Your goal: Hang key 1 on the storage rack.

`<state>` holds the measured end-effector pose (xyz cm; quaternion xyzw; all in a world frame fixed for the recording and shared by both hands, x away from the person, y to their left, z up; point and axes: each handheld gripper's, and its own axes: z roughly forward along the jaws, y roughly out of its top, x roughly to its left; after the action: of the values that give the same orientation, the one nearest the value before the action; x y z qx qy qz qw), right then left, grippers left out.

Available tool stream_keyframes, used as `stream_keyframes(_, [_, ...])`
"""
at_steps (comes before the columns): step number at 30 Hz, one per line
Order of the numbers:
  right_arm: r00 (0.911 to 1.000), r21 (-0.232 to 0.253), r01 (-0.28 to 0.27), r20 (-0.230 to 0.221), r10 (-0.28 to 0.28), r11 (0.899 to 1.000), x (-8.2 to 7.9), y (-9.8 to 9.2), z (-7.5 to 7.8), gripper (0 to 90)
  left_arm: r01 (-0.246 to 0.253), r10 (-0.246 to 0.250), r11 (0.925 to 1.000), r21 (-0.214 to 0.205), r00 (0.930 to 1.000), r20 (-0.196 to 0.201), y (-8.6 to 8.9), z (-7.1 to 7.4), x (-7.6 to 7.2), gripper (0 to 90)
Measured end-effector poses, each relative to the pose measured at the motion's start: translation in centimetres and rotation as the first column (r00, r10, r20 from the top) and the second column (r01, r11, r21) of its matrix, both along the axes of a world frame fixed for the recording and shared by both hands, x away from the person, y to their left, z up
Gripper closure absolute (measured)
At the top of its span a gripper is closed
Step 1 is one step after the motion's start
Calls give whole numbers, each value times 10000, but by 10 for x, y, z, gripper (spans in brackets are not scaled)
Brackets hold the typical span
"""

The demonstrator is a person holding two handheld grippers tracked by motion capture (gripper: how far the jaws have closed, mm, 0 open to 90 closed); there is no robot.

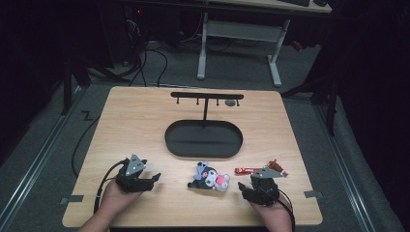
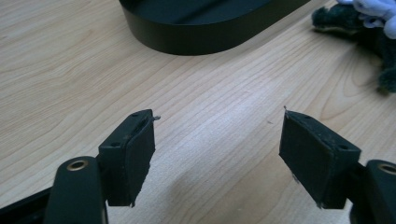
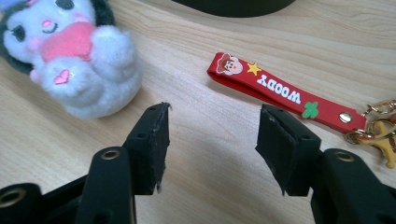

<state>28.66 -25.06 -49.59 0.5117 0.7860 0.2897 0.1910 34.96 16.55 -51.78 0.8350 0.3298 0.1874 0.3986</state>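
Note:
A small plush toy (image 1: pixel 211 177) with a black head, white body and pink heart lies on the wooden table near the front middle; it shows large in the right gripper view (image 3: pixel 74 51) and at the edge of the left gripper view (image 2: pixel 369 28). A red strap keychain (image 3: pixel 280 91) with a gold clasp lies right of it (image 1: pixel 249 170). My left gripper (image 1: pixel 153 179) rests at the front left, jaws wide apart over bare wood (image 2: pixel 217 149). My right gripper (image 1: pixel 244 189) sits at the front right, jaws apart with nothing between them (image 3: pixel 212 140), just short of the strap.
A black oval tray (image 1: pixel 203 139) sits mid-table with a black T-shaped hanger stand (image 1: pixel 207 96) rising behind it. The table's front edge (image 1: pixel 193 223) runs just below both hands. A desk frame and cables stand on the floor beyond the table.

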Motion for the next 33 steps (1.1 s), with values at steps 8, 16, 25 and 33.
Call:
stream_keyframes(8, [9989,-376,-188,-447,171,9991,-2,-1,7,409,176,-176,9998,35,9998,19,-2,1,-3,290])
stream_keyframes(16, [9933,-1100,-452,-1108,329,9929,-10,-14,16,407,216,-217,9997,143,9997,70,-2,0,-3,291])
stream_keyframes(25, [9879,-1406,-576,-1506,362,9884,-15,-23,19,402,345,-346,9991,245,9994,28,-5,-1,-5,292])
stream_keyframes(33, [9806,-1393,-599,-1934,322,9884,-18,-37,22,400,435,-435,9985,346,9991,-9,-6,-2,-6,292])
